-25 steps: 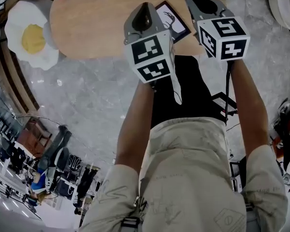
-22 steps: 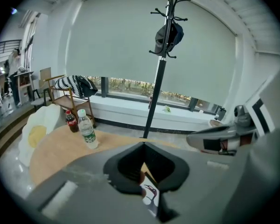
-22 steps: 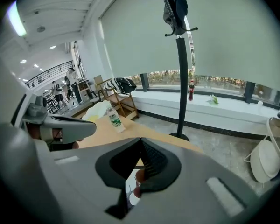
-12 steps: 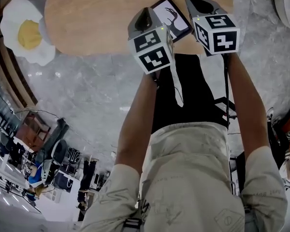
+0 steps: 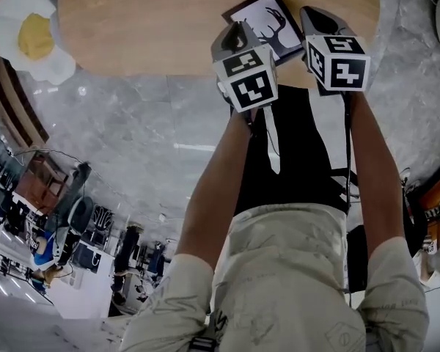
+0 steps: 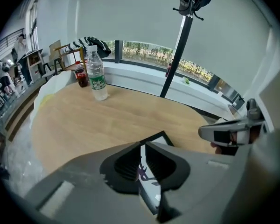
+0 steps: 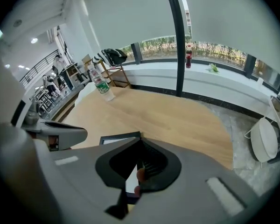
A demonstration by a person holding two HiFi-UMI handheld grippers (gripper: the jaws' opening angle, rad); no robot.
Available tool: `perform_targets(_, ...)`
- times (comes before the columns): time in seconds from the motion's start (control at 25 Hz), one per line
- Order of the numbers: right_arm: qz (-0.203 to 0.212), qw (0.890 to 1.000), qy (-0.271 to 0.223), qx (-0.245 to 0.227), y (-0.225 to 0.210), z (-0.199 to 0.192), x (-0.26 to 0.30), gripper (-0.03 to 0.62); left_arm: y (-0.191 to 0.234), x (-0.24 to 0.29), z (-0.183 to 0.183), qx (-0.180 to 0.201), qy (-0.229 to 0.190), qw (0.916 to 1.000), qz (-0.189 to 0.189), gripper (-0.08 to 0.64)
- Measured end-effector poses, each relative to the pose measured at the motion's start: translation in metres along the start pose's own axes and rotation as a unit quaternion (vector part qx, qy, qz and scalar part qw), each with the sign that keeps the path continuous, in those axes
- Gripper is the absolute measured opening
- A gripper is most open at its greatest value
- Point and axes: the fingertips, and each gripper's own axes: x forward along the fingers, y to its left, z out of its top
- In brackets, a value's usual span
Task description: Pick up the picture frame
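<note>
Black picture frame with a white antler drawing, lying flat on the table.
Left gripper and right gripper hang by the frame, fingers pressed together, holding nothing.

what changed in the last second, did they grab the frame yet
Both grippers now sit a bit nearer the near edge of the table, so more of the picture frame shows between the left gripper and right gripper. Nothing was gripped or let go: the frame still lies flat, both grippers shut.
</note>
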Motion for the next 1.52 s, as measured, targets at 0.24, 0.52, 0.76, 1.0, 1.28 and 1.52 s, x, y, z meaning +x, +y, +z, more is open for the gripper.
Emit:
perform_targets(0.24,0.017,0.999,0.041,0.007,0.002,-0.024,0.024,0.067,0.010,0.018,-0.032,-0.036,0.034,0.9988,0.005,0.084)
perform_targets(0.52,0.022,0.996,0.082,-0.003,-0.005,-0.056,0.045,0.077,0.015,0.038,-0.071,-0.092,0.079,0.9925,0.012,0.114)
perform_targets(0.76,0.034,0.994,0.103,-0.008,-0.005,-0.067,0.059,0.084,0.015,0.052,-0.089,-0.107,0.096,0.9895,0.013,0.123)
perform_targets(1.0,0.041,0.991,0.124,-0.018,-0.002,-0.078,0.070,0.090,0.016,0.059,-0.098,-0.115,0.110,0.9872,0.007,0.123)
perform_targets(1.28,0.041,0.991,0.129,-0.016,0.002,-0.086,0.076,0.078,0.021,0.063,-0.101,-0.121,0.109,0.9867,-0.003,0.123)
perform_targets(1.52,0.031,0.991,0.126,-0.020,0.000,-0.086,0.070,0.074,0.020,0.057,-0.095,-0.116,0.101,0.9882,-0.001,0.101)
